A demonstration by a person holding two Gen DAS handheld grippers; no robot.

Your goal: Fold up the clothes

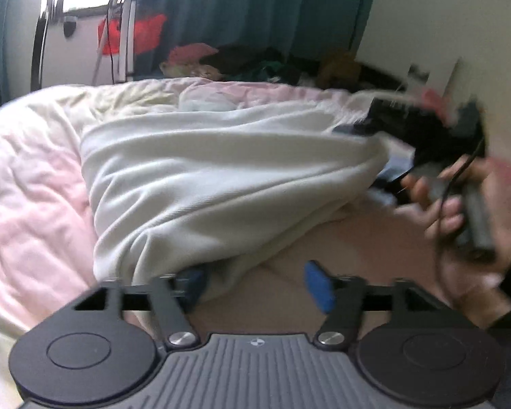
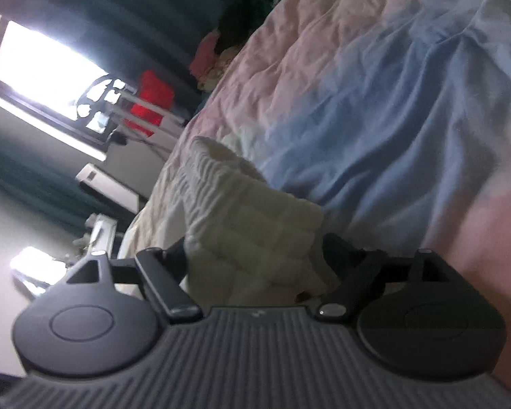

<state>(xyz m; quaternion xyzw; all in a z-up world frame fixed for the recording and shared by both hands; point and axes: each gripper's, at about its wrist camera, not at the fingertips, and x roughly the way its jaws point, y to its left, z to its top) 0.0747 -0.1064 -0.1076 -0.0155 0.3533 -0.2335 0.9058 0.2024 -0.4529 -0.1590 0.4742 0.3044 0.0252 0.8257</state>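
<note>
My left gripper has its jaws wide apart, and nothing is pinched between them. One blue pad shows clearly; the other is tucked under the edge of the white garment. That garment lies in a soft heap on the pink quilt, just ahead of me. My right gripper is open wide too. A cream ribbed cuff sits between its fingers, but they do not squeeze it (it looks loose). My right hand shows blurry at the side.
</note>
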